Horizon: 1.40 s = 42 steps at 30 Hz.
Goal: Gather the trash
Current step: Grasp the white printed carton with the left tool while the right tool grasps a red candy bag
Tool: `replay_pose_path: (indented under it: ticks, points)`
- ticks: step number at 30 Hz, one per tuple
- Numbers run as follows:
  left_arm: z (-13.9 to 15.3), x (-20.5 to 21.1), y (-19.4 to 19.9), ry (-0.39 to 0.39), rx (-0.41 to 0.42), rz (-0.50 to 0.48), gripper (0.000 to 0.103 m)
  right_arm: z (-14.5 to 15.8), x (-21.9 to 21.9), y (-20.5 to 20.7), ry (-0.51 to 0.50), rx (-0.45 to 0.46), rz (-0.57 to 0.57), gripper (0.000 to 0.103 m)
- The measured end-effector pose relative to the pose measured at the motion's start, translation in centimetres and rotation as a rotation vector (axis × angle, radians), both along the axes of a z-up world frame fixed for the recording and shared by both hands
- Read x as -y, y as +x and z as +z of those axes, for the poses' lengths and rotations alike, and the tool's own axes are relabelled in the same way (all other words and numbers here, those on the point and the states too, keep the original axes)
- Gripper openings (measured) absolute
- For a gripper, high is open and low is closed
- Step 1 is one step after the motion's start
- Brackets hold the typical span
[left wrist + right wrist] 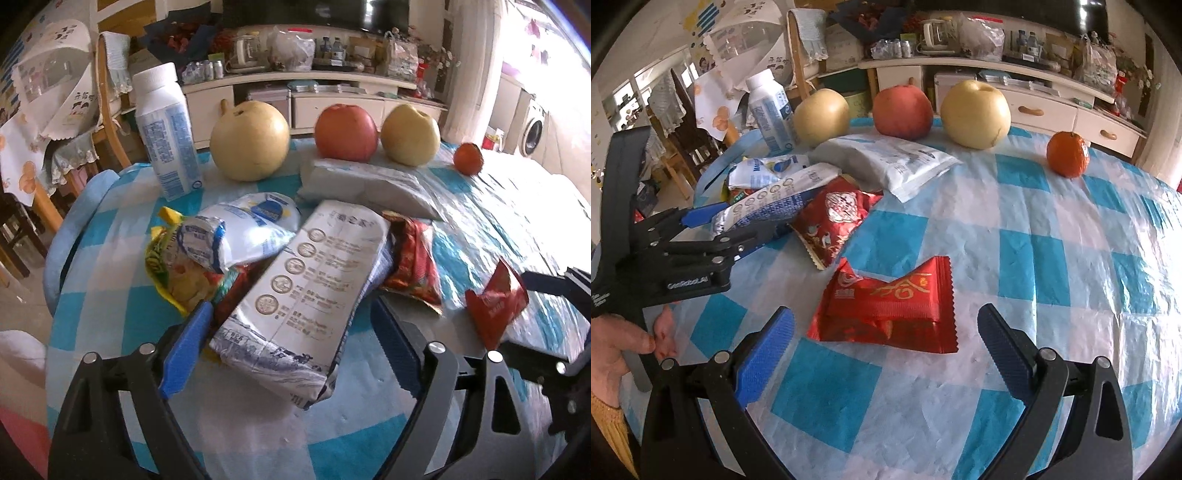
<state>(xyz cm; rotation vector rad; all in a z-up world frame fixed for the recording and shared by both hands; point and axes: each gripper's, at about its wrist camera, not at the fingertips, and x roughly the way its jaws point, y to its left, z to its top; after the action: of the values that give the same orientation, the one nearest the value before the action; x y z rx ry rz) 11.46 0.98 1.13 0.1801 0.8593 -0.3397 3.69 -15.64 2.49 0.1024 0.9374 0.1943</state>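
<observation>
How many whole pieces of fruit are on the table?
4, along the far edge. From the left: a yellow pear beside the white bottle, a red apple, a second yellow pear, and a small orange apart at the right. None seems hidden.

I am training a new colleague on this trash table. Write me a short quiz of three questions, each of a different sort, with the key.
1. True or false: the left hand-held gripper is clamped on the silver milk carton.
2. What lies between the fingers of the right hand-held gripper? A) orange B) red wrapper C) bottle
3. How many whole fruits stand on the checked tablecloth?

Key: 1 false, its jaws are open around the carton. 2 B, the red wrapper. 3 four: pear, apple, pear, orange.
</observation>
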Motion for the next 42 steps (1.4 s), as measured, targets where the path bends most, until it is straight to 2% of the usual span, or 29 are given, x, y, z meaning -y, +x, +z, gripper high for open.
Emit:
replay_pose_path:
  ticks: [8,10,16,17,19,20,22,28,31,32,33,35,38,42]
  points:
    - [0.0,1.8,-1.8,-0.018,-0.065,-0.144,0.083,0.0,0.4,-0.1,-0.011,0.002,-0.02,0.098]
    - [0.1,2.0,-1.7,0.0,-0.052,-0.137,0.083,-0.1,0.2,0.0,-0.011,-0.001,-0.017,0.098]
    - [0.0,1.4,-0.2,-0.049,-0.04,-0.054,0.082,-0.3,-0.6,0.3,-0.018,0.0,0.003,0.098]
    - [0.0,1.4,-0.1,-0.046,-0.038,-0.045,0.08,-0.4,-0.7,0.3,-0.022,0.001,0.004,0.098]
    - [-0.4,1.6,0.3,-0.042,-0.051,-0.029,0.066,-0.5,-0.8,0.4,-0.029,0.002,0.002,0.098]
    - [-0.4,1.6,0.4,-0.044,-0.046,-0.019,0.065,-0.5,-0.8,0.5,-0.034,0.004,0.003,0.098]
    - [-0.4,1.6,0.5,-0.057,-0.048,-0.016,0.057,-0.6,-0.9,0.4,-0.04,0.007,0.004,0.098]
    - [-0.4,1.7,0.2,-0.048,-0.049,-0.004,0.056,-0.7,-1.0,0.5,-0.049,0.009,0.004,0.098]
    - [-0.2,1.5,-0.3,-0.041,-0.052,0.012,0.056,-0.5,-0.9,0.5,-0.039,0.016,0.002,0.09]
    - [-0.2,1.5,-0.4,-0.036,-0.051,0.016,0.056,-0.5,-0.8,0.4,-0.045,0.019,-0.001,0.082]
    - [-0.1,1.4,-0.5,-0.033,-0.05,0.02,0.056,-0.4,-0.8,0.5,-0.049,0.021,-0.005,0.079]
    - [0.1,1.1,-0.9,-0.034,-0.046,0.029,0.056,-0.4,-0.5,0.5,-0.04,0.019,-0.007,0.078]
    - [0.7,0.8,-1.8,-0.041,-0.027,0.035,0.056,-0.3,-0.5,0.5,-0.045,0.022,-0.004,0.069]
    - [1.5,0.2,-3.0,-0.064,-0.004,0.044,0.056,-0.2,-0.6,0.4,-0.035,0.02,0.003,0.061]
